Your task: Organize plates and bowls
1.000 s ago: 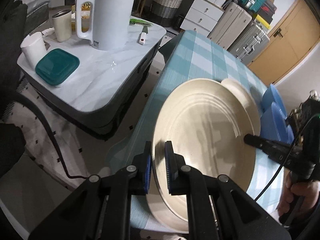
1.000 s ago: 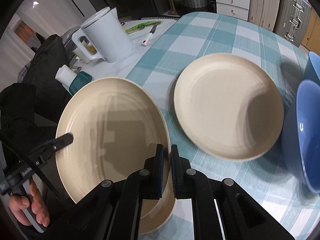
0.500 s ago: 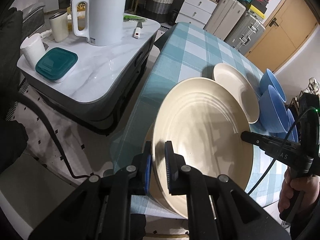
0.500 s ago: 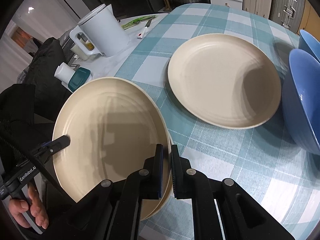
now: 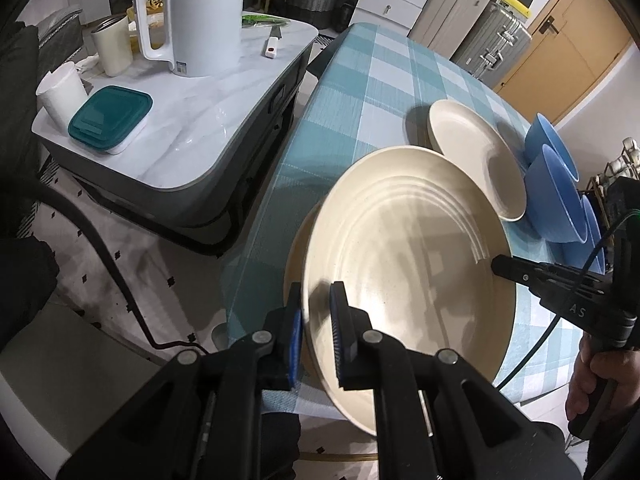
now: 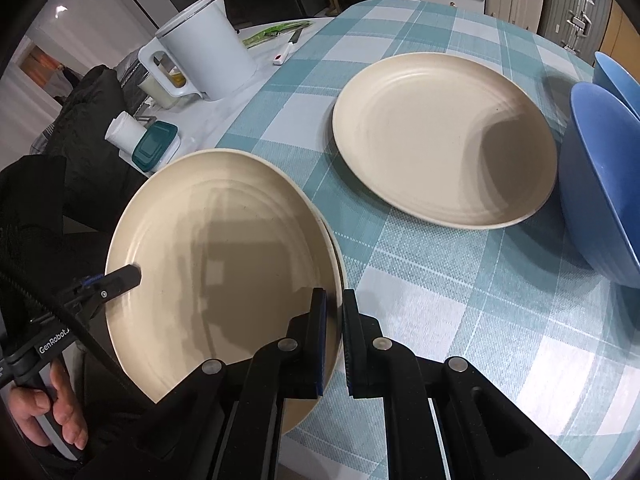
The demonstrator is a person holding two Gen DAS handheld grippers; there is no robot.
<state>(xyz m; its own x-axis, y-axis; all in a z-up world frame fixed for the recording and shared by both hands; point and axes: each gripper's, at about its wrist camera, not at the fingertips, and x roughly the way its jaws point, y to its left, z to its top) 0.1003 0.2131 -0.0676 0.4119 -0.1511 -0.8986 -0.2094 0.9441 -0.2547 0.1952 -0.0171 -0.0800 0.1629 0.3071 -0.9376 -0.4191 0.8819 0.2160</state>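
Observation:
A cream plate (image 5: 408, 240) (image 6: 224, 256) is held between both grippers at the near edge of the checked table. My left gripper (image 5: 316, 324) is shut on its left rim, my right gripper (image 6: 333, 340) is shut on its right rim. Another cream plate (image 5: 298, 240) lies right under it, only its edge showing. A third cream plate (image 6: 440, 136) (image 5: 476, 156) lies flat farther along the table. Blue bowls (image 6: 604, 184) (image 5: 552, 196) stand to its right.
The table wears a teal checked cloth (image 6: 460, 300). Left of it stands a low marble side table (image 5: 192, 120) with a white kettle (image 5: 200, 16), a cup, a white jar and a teal-lidded box (image 5: 108, 116). Suitcases and drawers stand at the back.
The held plate has come back toward the near table edge and lower, onto the plate beneath it. The far plate and bowls now lie farther off. Both grippers stay shut on the rim.

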